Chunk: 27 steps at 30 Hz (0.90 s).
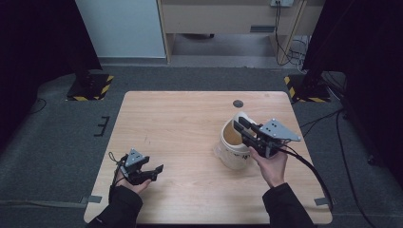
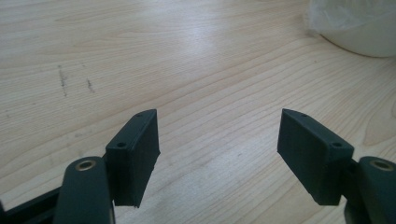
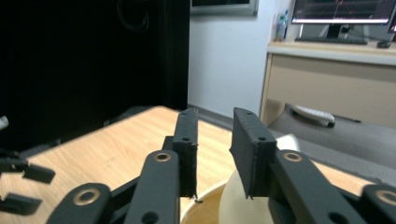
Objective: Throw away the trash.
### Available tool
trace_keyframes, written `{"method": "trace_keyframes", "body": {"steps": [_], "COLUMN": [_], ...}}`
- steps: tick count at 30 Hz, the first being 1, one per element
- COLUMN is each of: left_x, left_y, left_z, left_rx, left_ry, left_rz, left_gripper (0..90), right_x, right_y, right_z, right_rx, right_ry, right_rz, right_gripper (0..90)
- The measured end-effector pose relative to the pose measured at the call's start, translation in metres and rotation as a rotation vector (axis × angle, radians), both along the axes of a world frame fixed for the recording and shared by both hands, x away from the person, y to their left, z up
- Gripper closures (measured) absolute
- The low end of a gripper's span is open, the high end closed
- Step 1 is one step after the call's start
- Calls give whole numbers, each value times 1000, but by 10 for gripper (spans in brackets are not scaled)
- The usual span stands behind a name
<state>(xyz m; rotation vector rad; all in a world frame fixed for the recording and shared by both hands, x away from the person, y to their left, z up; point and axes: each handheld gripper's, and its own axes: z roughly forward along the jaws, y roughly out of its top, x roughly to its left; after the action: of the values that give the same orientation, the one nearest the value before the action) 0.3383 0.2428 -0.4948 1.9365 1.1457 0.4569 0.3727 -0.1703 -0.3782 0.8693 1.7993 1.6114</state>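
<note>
White cup (image 1: 234, 140) sits under right tool (image 1: 243, 127).

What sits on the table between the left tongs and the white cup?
Nothing: in the high view, bare wooden table runs from the left tongs to the white cup.
</note>
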Motion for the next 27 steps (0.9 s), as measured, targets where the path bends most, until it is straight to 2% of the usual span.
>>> {"method": "trace_keyframes", "body": {"steps": [2,6,10,15,22,24,27], "left_x": [0,1,3,4,8,9,12], "left_y": [2,7,9,13,23,26,31], "left_z": [0,0,-1,-2,-6,-8,-10], "left_rx": [-5,-2,2,26,47,54,71], "left_ry": [-2,1,-2,-8,4,13,27], "left_rz": [6,5,8,1,22,27,34], "left_gripper": [286,264,240,222,196,190,184], "right_x": [-3,-12,-19,-22,-17,-15,-12], "right_y": [-6,-29,-60,-95,-128,-131,-134], "right_z": [6,16,10,-19,-66,-74,-94], "right_rx": [21,84,95,94,53,45,-4], "right_ry": [-19,-27,-18,67,220,244,302], "right_rz": [-7,-49,-119,-188,-267,-275,-284], "right_gripper": [679,597,543,495,378,357,345]}}
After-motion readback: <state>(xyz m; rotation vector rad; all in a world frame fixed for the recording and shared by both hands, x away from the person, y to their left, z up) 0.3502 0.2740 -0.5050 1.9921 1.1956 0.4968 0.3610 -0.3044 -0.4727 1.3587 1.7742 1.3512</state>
